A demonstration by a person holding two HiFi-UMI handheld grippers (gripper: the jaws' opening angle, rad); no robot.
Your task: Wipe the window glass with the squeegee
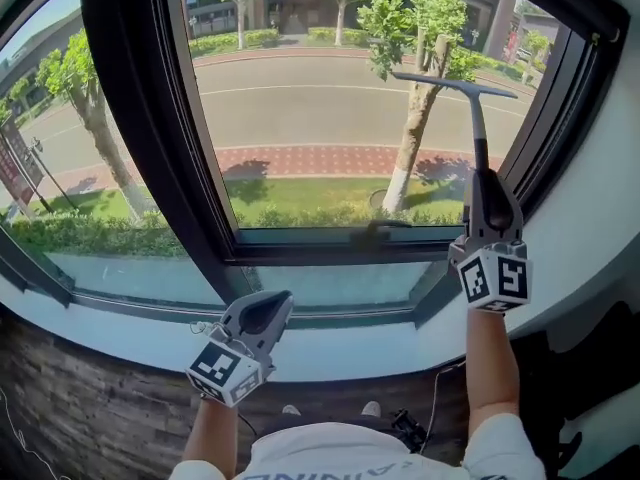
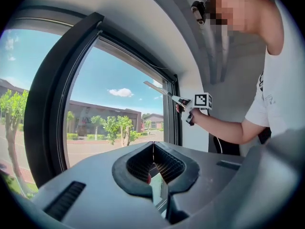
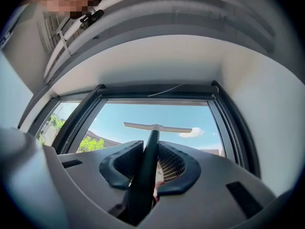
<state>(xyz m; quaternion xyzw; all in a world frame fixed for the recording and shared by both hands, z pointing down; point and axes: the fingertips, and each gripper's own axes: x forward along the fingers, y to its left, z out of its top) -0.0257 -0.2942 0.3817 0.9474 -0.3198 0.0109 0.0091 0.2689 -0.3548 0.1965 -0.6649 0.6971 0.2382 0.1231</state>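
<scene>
Here we face the window glass point(image 1: 330, 118), set in a dark frame point(image 1: 140, 118) above a white sill point(image 1: 350, 358). Our right gripper point(image 1: 488, 190) is clamped on the dark handle of the squeegee point(image 1: 470, 89) and holds it upright. The blade sits at the upper right of the pane; we cannot tell whether it touches the glass. Our left gripper point(image 1: 262, 313) hangs low over the sill, its jaws closed together with nothing between them.

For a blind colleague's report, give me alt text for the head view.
The right tongs grip a squeegee, its blade raised before the window glass at upper right. The left tongs hang shut and empty near the white sill.
</scene>
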